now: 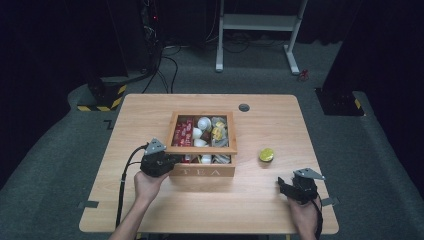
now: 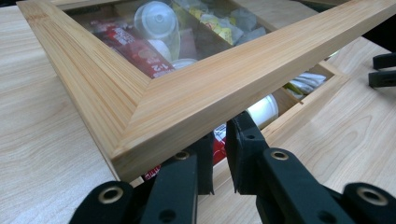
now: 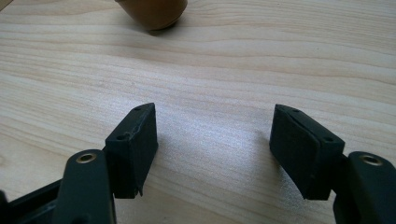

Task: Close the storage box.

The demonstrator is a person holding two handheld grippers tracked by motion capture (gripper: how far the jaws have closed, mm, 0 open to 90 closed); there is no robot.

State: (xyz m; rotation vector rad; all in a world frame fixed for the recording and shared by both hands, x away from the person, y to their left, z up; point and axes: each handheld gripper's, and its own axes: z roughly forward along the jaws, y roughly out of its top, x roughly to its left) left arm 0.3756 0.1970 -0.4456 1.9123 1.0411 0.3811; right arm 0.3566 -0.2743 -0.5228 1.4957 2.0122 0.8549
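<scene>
Tea box (image 1: 202,171) of pale wood, one, stands mid-table with its glass-paned lid (image 2: 187,100) raised partway above red sachets and white pods. Left gripper (image 2: 219,154) has its two jaws nearly together, tucked under the lid's front edge; whether they pinch anything cannot be told. Right gripper (image 3: 212,144) rests low over the table (image 1: 260,200) near its right front, jaws wide apart and holding nothing. One yellow-green capsule (image 1: 266,155) lies right of the box.

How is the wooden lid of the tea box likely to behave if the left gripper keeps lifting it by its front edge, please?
The lid looks a stiff wooden frame around a clear pane, so it should swing up rigid rather than flex. The left gripper sits nearly closed under its corner, a narrow hold, so it may slip and drop shut. The pane could be fragile.
</scene>
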